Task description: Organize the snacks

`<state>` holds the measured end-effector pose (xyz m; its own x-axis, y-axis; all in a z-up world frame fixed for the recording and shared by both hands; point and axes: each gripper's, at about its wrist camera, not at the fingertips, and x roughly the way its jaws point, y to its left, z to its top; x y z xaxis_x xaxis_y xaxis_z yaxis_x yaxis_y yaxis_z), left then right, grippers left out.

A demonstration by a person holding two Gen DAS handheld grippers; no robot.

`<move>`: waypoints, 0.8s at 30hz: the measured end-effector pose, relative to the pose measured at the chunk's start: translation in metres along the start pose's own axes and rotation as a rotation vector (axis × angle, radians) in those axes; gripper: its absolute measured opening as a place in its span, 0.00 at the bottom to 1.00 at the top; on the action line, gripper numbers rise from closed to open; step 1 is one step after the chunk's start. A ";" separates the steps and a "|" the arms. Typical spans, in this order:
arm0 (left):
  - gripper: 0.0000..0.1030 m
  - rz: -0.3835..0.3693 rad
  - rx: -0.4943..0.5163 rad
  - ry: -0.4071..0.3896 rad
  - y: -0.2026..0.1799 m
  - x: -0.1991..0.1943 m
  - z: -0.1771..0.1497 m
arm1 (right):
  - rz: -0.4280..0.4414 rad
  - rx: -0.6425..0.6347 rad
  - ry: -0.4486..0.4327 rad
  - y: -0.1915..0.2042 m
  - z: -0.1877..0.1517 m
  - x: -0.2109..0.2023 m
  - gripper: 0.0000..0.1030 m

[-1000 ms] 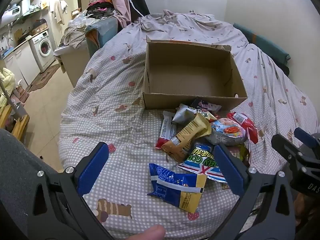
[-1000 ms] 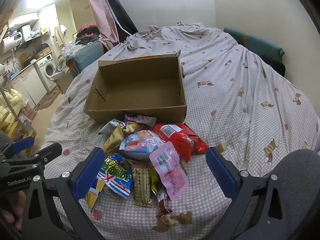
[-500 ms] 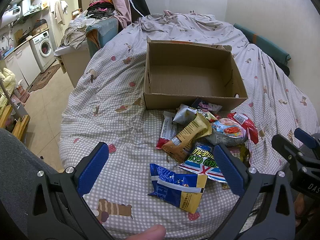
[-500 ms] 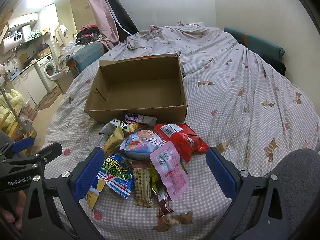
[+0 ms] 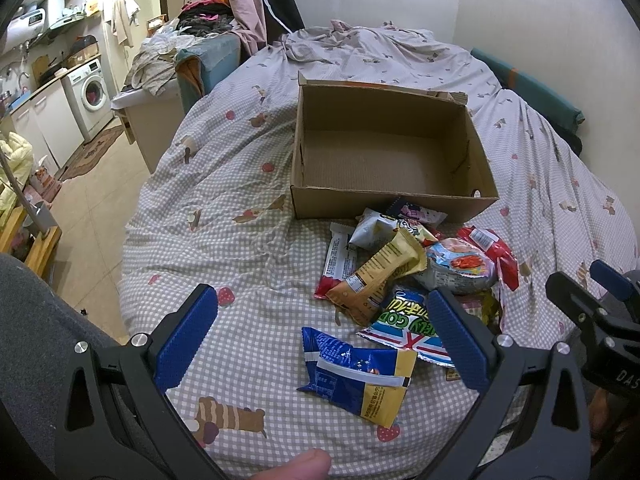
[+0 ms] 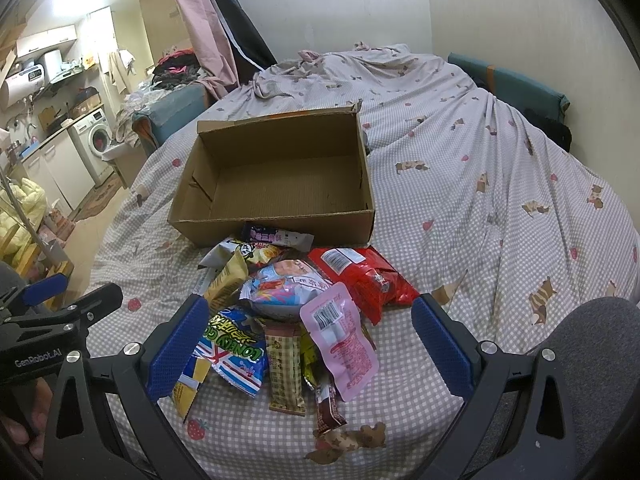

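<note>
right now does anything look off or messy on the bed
Yes: the cardboard box is empty while the snack packets lie heaped on the bedspread before it. One blue-and-yellow packet lies apart from the heap. The box's rim looks torn at a back corner.

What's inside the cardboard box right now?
Nothing visible: the box shows only its bare floor. The near wall hides a thin strip of floor behind it; the snacks lie outside.
</note>
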<state>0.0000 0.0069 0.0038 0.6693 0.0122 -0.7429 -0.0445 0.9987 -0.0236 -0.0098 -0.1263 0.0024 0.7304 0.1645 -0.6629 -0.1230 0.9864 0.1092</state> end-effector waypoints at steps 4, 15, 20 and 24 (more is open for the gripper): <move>1.00 0.002 0.001 0.000 0.000 0.001 0.000 | 0.002 0.000 -0.002 0.000 -0.001 -0.001 1.00; 1.00 0.009 0.002 0.001 -0.001 0.003 -0.004 | 0.003 0.001 0.001 -0.002 0.002 -0.002 1.00; 1.00 0.009 0.002 0.002 -0.001 0.003 -0.004 | 0.002 0.000 0.005 -0.001 0.002 -0.001 1.00; 1.00 0.007 0.002 0.000 -0.001 0.003 -0.005 | 0.002 0.003 0.005 -0.001 0.002 0.000 1.00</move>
<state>-0.0014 0.0058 -0.0016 0.6691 0.0197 -0.7429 -0.0481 0.9987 -0.0168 -0.0086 -0.1276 0.0042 0.7269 0.1663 -0.6663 -0.1223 0.9861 0.1126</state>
